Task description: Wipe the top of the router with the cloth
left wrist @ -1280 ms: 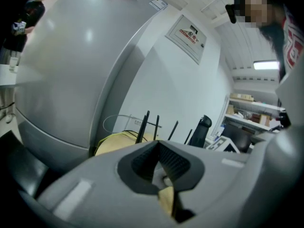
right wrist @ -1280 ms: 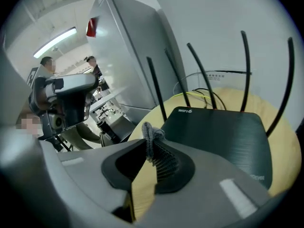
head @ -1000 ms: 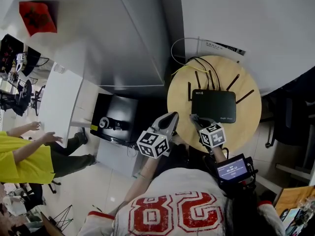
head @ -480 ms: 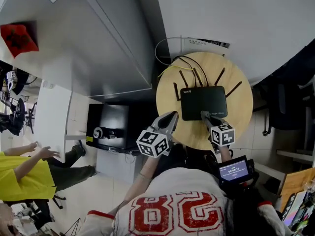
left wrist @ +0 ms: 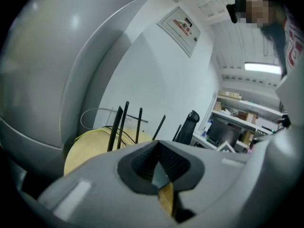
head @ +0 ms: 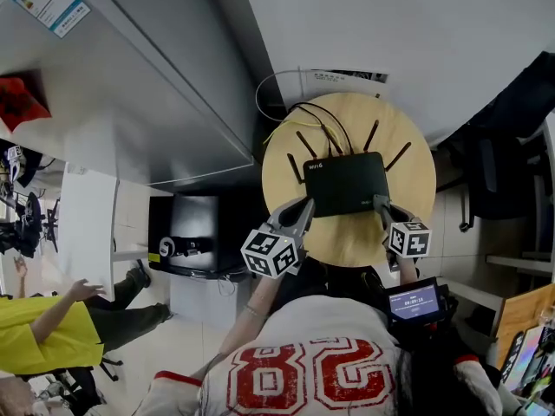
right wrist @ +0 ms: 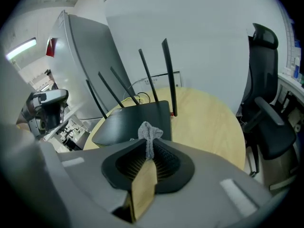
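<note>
Our right gripper point(head: 380, 203) pinches the cloth point(right wrist: 149, 136) at 4 o'clock on the router point(head: 345, 184), poised to wipe. Our left gripper point(head: 303, 207), closed and empty, hangs clear at 8 o'clock.

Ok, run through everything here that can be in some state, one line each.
Router: lying flat on the round table, antennas raised.
Cloth: bunched up, poking out by the router's near corner.
Right tongs: shut on the cloth.
Left tongs: shut, empty.
Small screen: lit.
</note>
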Action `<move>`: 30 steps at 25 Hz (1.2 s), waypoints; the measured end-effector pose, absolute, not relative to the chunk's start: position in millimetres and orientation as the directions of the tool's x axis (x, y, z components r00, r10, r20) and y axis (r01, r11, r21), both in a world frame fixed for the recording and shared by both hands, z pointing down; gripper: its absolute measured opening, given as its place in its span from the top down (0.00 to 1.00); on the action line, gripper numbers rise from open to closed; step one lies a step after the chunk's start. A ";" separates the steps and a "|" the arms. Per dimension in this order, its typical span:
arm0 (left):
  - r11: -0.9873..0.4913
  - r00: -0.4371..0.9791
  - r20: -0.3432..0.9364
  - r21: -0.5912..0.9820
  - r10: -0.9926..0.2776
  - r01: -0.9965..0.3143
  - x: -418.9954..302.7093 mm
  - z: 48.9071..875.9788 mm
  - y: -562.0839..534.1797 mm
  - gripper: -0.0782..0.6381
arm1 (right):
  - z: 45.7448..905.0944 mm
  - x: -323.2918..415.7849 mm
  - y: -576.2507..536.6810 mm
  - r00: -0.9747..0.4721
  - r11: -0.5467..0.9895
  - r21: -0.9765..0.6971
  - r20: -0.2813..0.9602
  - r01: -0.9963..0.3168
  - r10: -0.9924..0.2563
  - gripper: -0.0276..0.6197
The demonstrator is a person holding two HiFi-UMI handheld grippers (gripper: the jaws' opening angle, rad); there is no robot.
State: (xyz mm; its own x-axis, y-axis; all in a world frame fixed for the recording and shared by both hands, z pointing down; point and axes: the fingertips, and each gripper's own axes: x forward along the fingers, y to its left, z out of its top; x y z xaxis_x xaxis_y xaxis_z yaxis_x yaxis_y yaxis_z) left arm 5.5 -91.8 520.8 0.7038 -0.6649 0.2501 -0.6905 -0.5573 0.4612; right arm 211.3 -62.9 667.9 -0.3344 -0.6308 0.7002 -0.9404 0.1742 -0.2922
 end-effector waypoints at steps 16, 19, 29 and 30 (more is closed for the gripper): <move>-0.490 0.641 0.275 0.456 -0.716 -0.743 4.8 524.7 -99.0 0.88 | 668.0 257.7 -119.4 -0.362 0.372 -0.148 0.704 -0.916 -0.611 0.90; -0.460 0.611 0.280 0.452 -0.740 -0.764 -3.3 525.0 -100.0 0.88 | 677.5 258.7 -129.5 -0.364 0.423 -0.112 0.728 -0.899 -0.581 0.90; -0.396 0.548 0.301 0.441 -0.780 -0.805 -18.3 527.3 -98.3 0.88 | 689.4 262.2 -149.4 -0.376 0.429 -0.129 0.736 -0.894 -0.563 0.90; -0.393 0.545 0.301 0.440 -0.782 -0.807 -19.3 527.4 -98.8 0.88 | 690.0 261.1 -148.4 -0.380 0.426 -0.136 0.734 -0.894 -0.563 0.90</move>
